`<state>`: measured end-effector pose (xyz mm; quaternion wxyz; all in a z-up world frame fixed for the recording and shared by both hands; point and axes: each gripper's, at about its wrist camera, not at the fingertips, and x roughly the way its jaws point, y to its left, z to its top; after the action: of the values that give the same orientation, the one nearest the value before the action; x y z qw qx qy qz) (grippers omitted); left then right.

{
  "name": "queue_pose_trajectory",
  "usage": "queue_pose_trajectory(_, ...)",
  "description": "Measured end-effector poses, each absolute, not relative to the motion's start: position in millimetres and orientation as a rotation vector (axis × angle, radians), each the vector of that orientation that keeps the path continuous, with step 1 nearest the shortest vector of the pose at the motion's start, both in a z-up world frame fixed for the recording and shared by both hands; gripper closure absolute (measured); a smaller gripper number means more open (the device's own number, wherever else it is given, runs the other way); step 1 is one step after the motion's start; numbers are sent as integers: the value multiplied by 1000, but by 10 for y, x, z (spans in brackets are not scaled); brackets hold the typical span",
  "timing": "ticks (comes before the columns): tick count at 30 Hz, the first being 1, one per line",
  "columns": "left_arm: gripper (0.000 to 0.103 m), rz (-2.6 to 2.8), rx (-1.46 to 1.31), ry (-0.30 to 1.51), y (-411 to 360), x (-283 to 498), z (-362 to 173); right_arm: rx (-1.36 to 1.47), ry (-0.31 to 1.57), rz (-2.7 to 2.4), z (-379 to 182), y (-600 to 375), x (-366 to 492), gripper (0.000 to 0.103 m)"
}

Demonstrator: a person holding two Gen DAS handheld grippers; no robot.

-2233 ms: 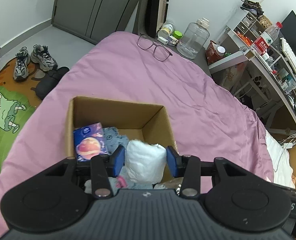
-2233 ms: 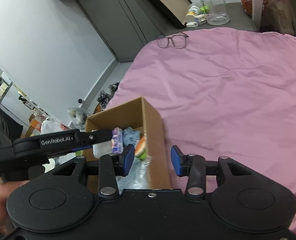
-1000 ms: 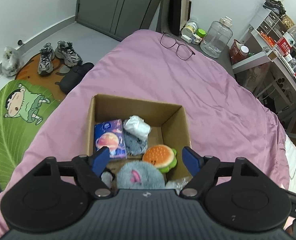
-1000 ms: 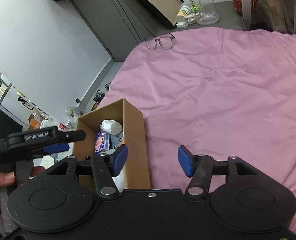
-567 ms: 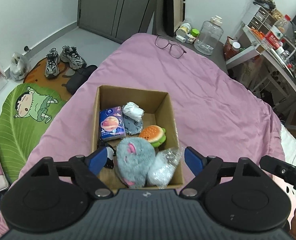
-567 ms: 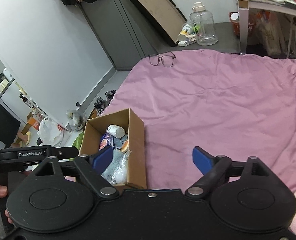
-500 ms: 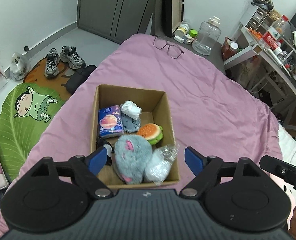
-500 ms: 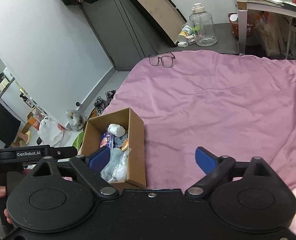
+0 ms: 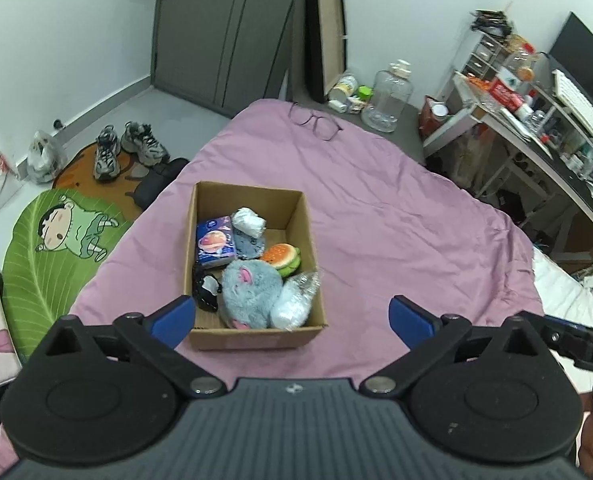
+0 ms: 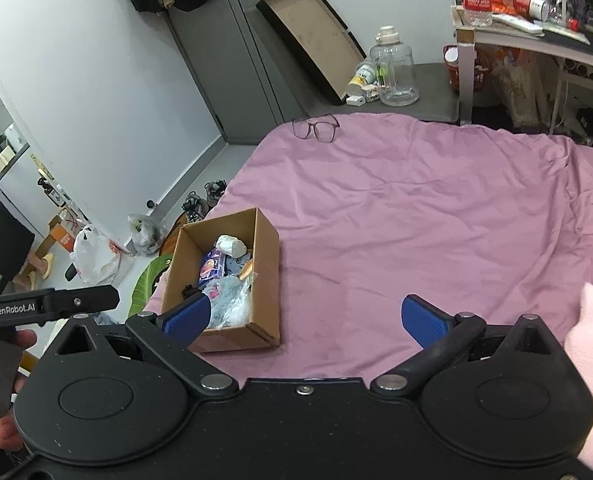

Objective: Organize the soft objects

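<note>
Hovering above bed, my left gripper and right gripper both spread, empty. Cardboard box near bed's left edge holds grey plush, burger toy, tissue pack, bagged wad; gathered together, task seemingly complete.

A big bed with a pink-purple cover holds a brown cardboard box near its left edge. A pair of glasses lies at the far end, well apart from the box.
</note>
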<state>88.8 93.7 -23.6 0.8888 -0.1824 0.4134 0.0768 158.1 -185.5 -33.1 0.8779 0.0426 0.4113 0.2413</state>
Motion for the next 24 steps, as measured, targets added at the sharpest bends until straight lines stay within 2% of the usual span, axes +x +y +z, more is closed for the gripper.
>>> queue_pose_trajectory(24, 1, 118, -293, 772, 435, 7, 194, 40, 780, 502, -66, -2309, 1001, 0)
